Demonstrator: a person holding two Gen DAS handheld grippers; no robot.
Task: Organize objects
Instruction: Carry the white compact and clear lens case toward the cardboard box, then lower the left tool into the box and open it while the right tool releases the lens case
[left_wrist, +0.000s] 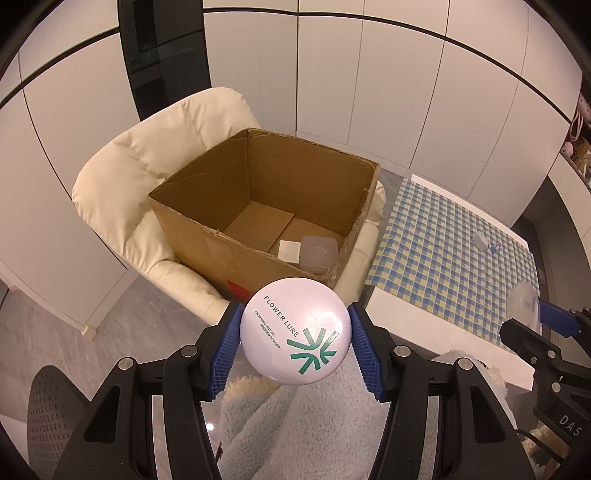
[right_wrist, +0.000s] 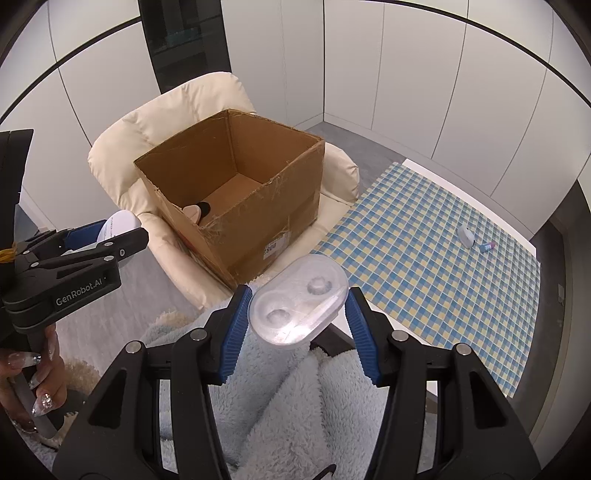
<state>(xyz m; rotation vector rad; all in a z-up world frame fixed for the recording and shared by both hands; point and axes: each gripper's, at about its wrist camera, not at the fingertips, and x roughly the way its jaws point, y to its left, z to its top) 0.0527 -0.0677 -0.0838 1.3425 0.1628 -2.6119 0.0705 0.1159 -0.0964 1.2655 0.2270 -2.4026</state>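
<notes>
Left wrist view: left gripper (left_wrist: 294, 341) half-open, pads clamped on round white pressed-powder compact (left_wrist: 295, 330), carried short of open brown cardboard box (left_wrist: 258, 206) at 12 o'clock, likely for dropping in. Right wrist view: right gripper (right_wrist: 298, 309) likewise pinches clear plastic two-well case (right_wrist: 298, 300), box at 11 o'clock.

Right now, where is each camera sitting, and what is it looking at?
Left wrist: sits on the left gripper, looking forward and down past its compact to the box; shows its fingers.
Right wrist: sits on the right gripper, looking past its clear case at the box; shows a hand.
Both share the box, chair, checked cloth.
</notes>
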